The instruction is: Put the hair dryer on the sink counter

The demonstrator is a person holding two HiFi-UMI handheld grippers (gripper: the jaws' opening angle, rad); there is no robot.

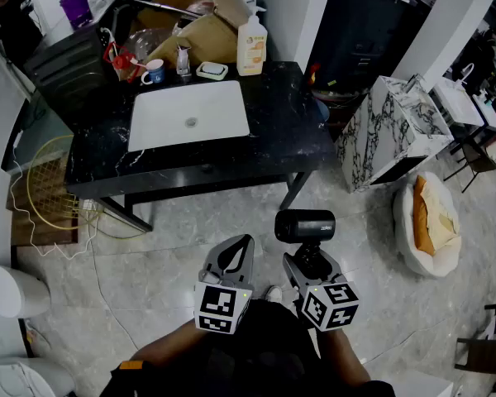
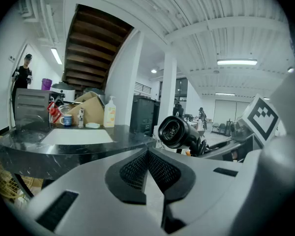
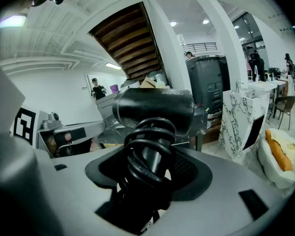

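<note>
A black hair dryer (image 1: 305, 227) with its cord coiled round the handle is held upright over the floor. My right gripper (image 1: 312, 260) is shut on its handle. In the right gripper view the hair dryer (image 3: 155, 113) fills the middle, its barrel lying crosswise above the jaws. My left gripper (image 1: 238, 256) hangs beside it on the left, shut with nothing in it. In the left gripper view the hair dryer (image 2: 179, 132) shows to the right, nozzle facing the camera. The black sink counter (image 1: 289, 114) with its white basin (image 1: 188, 114) stands ahead, some way off.
At the counter's back stand a soap bottle (image 1: 252, 45), a cup (image 1: 155, 72), a soap dish (image 1: 212, 70) and a cardboard box (image 1: 200, 23). A marble-patterned box (image 1: 393, 131) and a pet bed (image 1: 431, 223) lie to the right. A wire basket (image 1: 54, 193) and white cables are at left.
</note>
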